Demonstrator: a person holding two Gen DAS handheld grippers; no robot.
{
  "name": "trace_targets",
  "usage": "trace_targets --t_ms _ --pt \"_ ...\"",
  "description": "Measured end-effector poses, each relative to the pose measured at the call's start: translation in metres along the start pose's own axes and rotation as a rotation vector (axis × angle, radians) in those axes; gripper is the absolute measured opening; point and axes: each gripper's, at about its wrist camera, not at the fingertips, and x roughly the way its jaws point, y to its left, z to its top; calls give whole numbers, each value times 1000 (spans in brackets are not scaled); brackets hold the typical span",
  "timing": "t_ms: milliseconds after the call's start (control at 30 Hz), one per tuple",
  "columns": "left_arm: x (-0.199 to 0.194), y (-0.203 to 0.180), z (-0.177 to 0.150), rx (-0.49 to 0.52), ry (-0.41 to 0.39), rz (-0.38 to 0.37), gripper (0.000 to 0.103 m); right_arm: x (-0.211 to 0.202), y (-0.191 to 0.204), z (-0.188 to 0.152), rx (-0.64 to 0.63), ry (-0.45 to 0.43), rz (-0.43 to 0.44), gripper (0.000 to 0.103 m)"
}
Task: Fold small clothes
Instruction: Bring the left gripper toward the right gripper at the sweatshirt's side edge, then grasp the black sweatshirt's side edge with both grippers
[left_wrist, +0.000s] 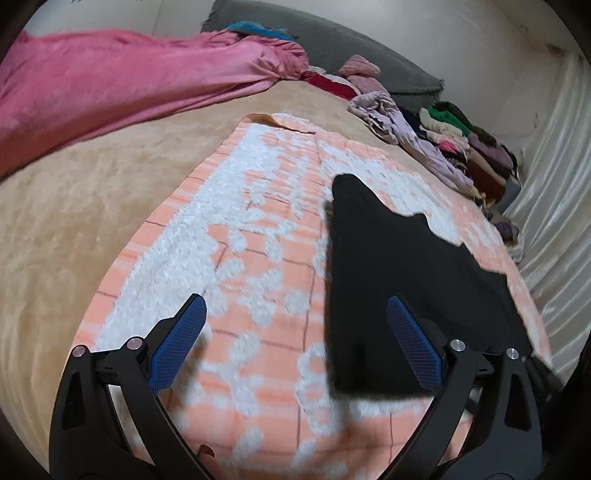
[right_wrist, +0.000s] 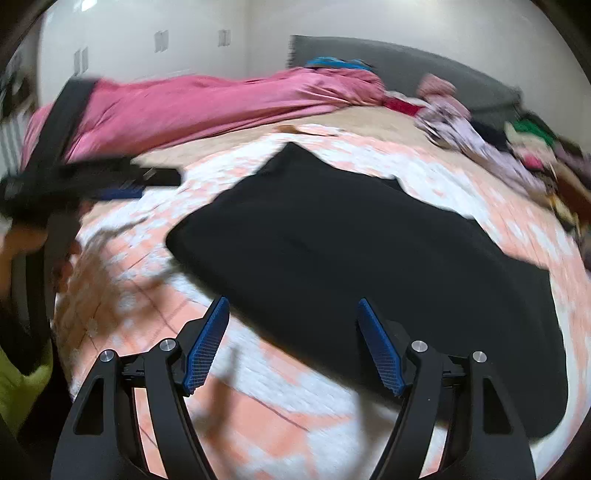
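Left wrist view: I look down along my left gripper (left_wrist: 295, 314) at a bed.
Left gripper: its jaws stand wide apart and nothing is between the blue pads (left_wrist: 177, 343); they pinch no cloth.
Black garment: the black garment (left_wrist: 399, 280) lies flat on the peach-and-white blanket (left_wrist: 240, 229), from about twelve o'clock of this gripper out toward three o'clock. The right-hand pad shows in front of its near left edge; I see no grip there.
Blanket: it is spread over a tan fleece cover (left_wrist: 74, 221) that fills the nine o'clock side.
Pink cover: a pink bedspread (left_wrist: 129, 85) is bunched at ten to eleven o'clock, against the wall.
Clothes pile: a heap of mixed clothes (left_wrist: 454, 144) runs along the bed's far edge at about two o'clock.
Right wrist view: my right gripper (right_wrist: 291, 317) is also spread, and no cloth is caught between its pads (right_wrist: 207, 350).
Garment from here: it lies at twelve to two o'clock, its near edge just past the fingertips.
Other gripper: the left gripper shows at nine to ten o'clock, well apart from the garment; the frame is smeared, so the hand (right_wrist: 22, 243) on its handle is probably bare, though I cannot be sure.
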Motion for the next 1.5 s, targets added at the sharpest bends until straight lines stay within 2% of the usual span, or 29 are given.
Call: trace_targets --t_ms 167,267,467,667,767,867,900,1000,1067,1133,1200,1300,1333,1400,1433,1500 --pt "18 17 18 -100 68 -63 92 16 29 9 -135 -4 -12 71" --pt "29 23 25 -131 99 -57 92 25 44 13 -210 2 -15 71" --pt "51 13 35 -98 153 -66 92 56 63 15 -314 51 -35 71" --pt "78 -8 47 -35 214 -114 92 70 72 15 -375 19 -94 69" --pt "95 -19 51 -9 246 -144 92 74 72 15 -375 2 -101 58" --pt "108 -28 55 0 271 -161 92 73 69 15 -369 -16 -100 32" --pt "112 -29 56 -5 280 -175 92 72 67 16 -364 -23 -93 20" --pt "125 -32 61 -23 307 -204 92 64 61 16 -332 -50 -64 14" --pt "130 -35 64 -39 327 -229 85 58 57 17 -300 -70 -41 13" --pt "133 -38 65 -48 342 -242 68 51 50 19 -261 -93 -15 13" --pt "134 -43 63 -47 368 -264 65 44 43 20 -224 -111 10 13" --pt "133 -48 58 -42 389 -261 56 37 35 21 -179 -137 32 13" --pt "132 -50 57 -42 389 -263 42 36 31 22 -167 -141 37 13" --pt "131 -51 56 -89 401 -327 18 33 27 23 -145 -150 48 13" --pt "129 -52 56 -104 399 -329 17 32 27 23 -138 -154 51 13" --pt "123 -62 56 -65 376 -291 15 25 25 21 -115 -167 56 13"
